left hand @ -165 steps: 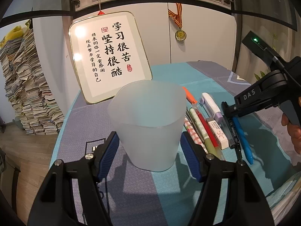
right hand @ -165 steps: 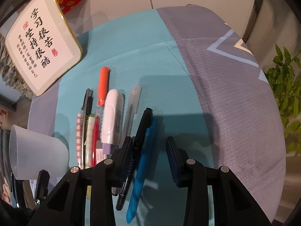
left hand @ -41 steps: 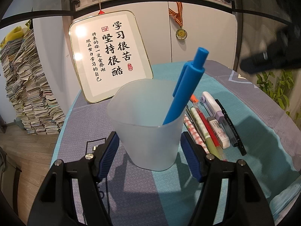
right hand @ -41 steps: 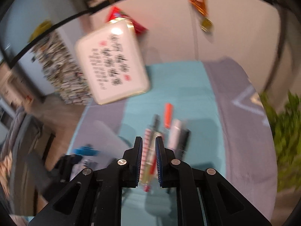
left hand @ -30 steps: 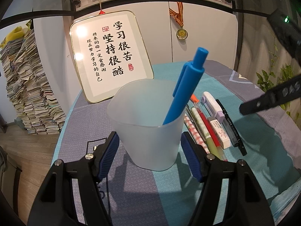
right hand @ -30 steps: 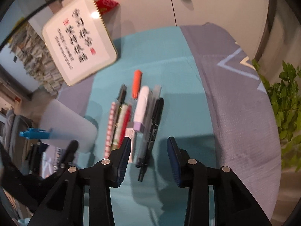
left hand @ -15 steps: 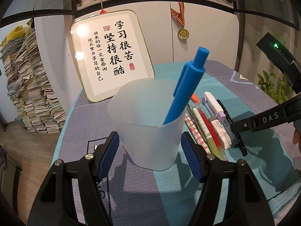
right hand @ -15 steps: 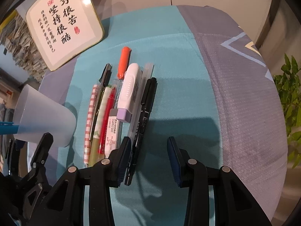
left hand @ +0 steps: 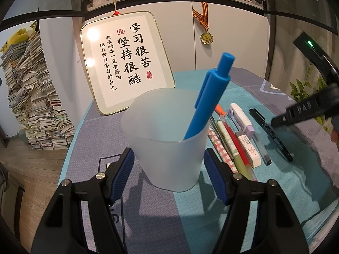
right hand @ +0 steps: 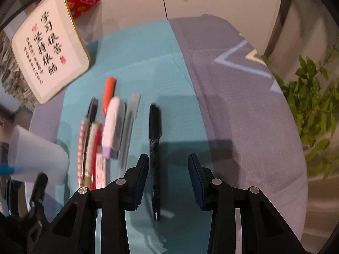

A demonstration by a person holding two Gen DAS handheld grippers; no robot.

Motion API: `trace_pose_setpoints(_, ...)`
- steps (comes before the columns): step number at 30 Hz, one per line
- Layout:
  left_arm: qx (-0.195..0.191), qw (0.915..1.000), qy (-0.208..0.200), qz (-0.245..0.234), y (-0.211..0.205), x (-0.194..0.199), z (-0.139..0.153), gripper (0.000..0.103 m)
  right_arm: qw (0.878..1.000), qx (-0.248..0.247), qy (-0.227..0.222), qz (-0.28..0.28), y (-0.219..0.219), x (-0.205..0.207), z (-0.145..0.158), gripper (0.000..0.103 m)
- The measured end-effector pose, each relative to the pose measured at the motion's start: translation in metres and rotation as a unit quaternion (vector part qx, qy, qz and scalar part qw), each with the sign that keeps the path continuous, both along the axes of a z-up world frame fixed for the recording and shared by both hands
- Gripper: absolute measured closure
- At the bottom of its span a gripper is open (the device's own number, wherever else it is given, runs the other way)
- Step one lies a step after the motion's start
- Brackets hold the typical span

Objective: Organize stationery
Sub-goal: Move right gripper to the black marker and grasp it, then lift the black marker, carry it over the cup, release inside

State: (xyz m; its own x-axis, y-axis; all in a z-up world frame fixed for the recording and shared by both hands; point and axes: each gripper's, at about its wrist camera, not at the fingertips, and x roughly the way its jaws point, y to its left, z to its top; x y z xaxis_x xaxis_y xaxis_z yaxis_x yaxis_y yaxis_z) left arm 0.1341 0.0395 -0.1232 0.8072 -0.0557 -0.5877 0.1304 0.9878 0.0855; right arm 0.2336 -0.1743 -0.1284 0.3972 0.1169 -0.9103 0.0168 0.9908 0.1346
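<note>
The left tongs (left hand: 169,169) stand apart on either side of a frosted plastic cup (left hand: 167,139), their blue pads close to its walls but not pressing; from the left wrist view I cannot tell if they quite touch. The cup sits upright on the worktop (left hand: 148,222), toward its left edge, on a cloth of grey-purple and teal panels. A blue pen (left hand: 208,97) leans inside it, clicker end up, tilted toward the right.

To the right of the cup, a row of stationery lies side by side on the teal panel: a pink checked pen (left hand: 221,150), a pale green patterned pen (left hand: 231,146), a red pen (left hand: 237,144), an orange marker (left hand: 220,110), a white and lilac correction tape (left hand: 241,118), a white eraser (left hand: 249,150) and a clear pen (left hand: 259,148).

A black marker (right hand: 154,148) lies a little apart from that row, on its right. The right tongs (right hand: 167,176) hang over it, spread wide, with the marker's near half between the two pads and just beside the left one; nothing is gripped.

A framed calligraphy board (left hand: 127,63) leans against the cupboard at the worktop's far edge, and a medal (left hand: 207,38) hangs on the cupboard door.
</note>
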Motion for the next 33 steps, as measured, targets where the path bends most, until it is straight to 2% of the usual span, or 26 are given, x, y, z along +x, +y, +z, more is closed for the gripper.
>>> trace_pose_setpoints(2, 0.0, 1.0, 0.0, 0.0, 0.0, 0.0, 0.0, 0.035, 1.0, -0.009, -0.008, 0.001, 0.0, 0.01, 0.004, 0.063)
trace_pose_setpoints(12, -0.003, 1.0, 0.002, 0.002, 0.002, 0.0, 0.0, 0.035, 0.999, -0.025, 0.017, 0.009, 0.013, 0.044, -0.014, 0.063)
trace_pose_setpoints(16, -0.004, 1.0, 0.003, 0.002, 0.003, 0.001, 0.0, 0.035, 0.999, -0.041, 0.013, 0.009, 0.018, 0.05, -0.015, 0.063)
trace_pose_setpoints(18, -0.004, 1.0, 0.003, 0.002, 0.002, 0.001, 0.0, 0.035, 0.998, -0.061, 0.009, 0.013, 0.023, 0.052, -0.016, 0.068)
trace_pose_setpoints(19, -0.004, 1.0, 0.003, 0.002, 0.002, 0.001, 0.0, 0.035, 0.998, -0.066, 0.004, 0.019, 0.026, 0.052, -0.016, 0.082)
trace_pose_setpoints(20, -0.004, 1.0, 0.003, 0.002, 0.002, 0.001, 0.0, 0.035, 0.998, -0.064, 0.002, 0.024, 0.026, 0.051, -0.016, 0.088)
trace_pose_setpoints(26, -0.003, 1.0, 0.002, 0.003, 0.003, 0.002, 0.0, 0.035, 1.0, -0.003, -0.017, 0.016, 0.019, 0.038, 0.001, 0.088)
trace_pose_setpoints(33, 0.0, 1.0, 0.0, 0.003, 0.002, 0.001, 0.001, 0.036, 0.994, 0.046, -0.098, 0.028, 0.014, -0.003, 0.06, 0.088)
